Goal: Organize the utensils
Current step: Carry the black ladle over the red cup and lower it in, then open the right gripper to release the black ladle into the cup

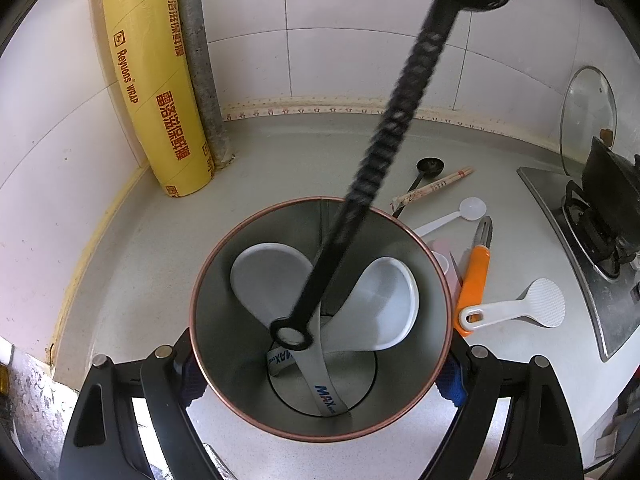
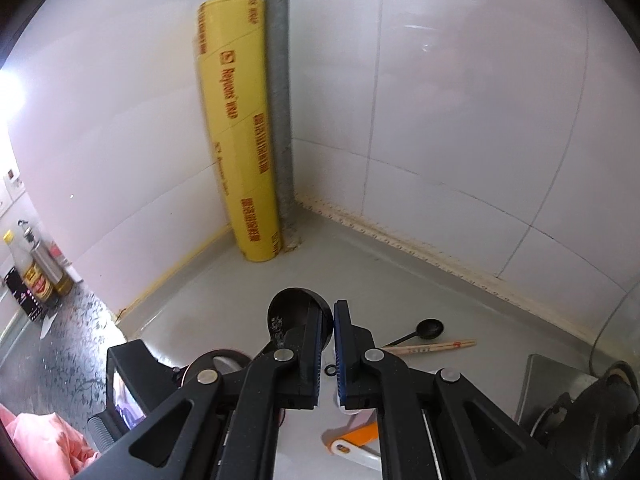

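Note:
In the left wrist view my left gripper (image 1: 322,364) is shut on a steel utensil holder (image 1: 224,300) with a copper rim, one pad on each side. Two white rice scoops (image 1: 272,272) stand inside it, handles down. A long black spoon (image 1: 384,140) slants into the holder, its ring end low inside. In the right wrist view my right gripper (image 2: 329,312) is shut on that black spoon (image 2: 292,308) just below its bowl. On the counter to the right lie a black measuring spoon (image 1: 430,166), wrapped chopsticks (image 1: 434,186), a white measuring spoon (image 1: 460,212), an orange peeler (image 1: 474,276) and a white rice paddle (image 1: 532,306).
A yellow cling-wrap roll (image 1: 156,92) leans in the tiled corner beside a grey pipe (image 1: 200,60). At the right stands a gas stove (image 1: 568,240) with a black wok (image 1: 612,184) and a glass lid (image 1: 588,112). Bottles (image 2: 36,268) stand far left.

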